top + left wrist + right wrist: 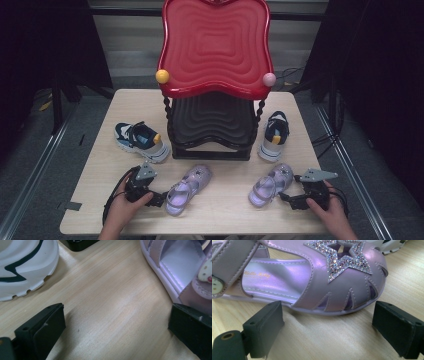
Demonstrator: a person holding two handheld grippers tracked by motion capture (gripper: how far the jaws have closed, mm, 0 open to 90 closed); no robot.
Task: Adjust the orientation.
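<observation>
From the high view, two purple sandals lie on the table's (95, 210) near edge, the left sandal (188, 189) beside the left gripper (159, 199), the right sandal (270, 183) beside the right gripper (286, 196); both look light and flexible. In the left gripper view the jaws stand wide apart on bare wood, the sandal's (180, 272) soft strap just ahead; in the right gripper view the jaws gape empty before the star-studded toe (342, 262), whose firm sole rim seems the safest hold.

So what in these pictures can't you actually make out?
- High view: the lower black shelf of the rack lies in shadow under the red top tray, so I cannot tell whether anything sits on it.
- Left gripper view: the white sneaker and the left sandal are cut off by the frame edges.
- Right gripper view: the gold print on the right sandal's insole is too small to read.
</observation>
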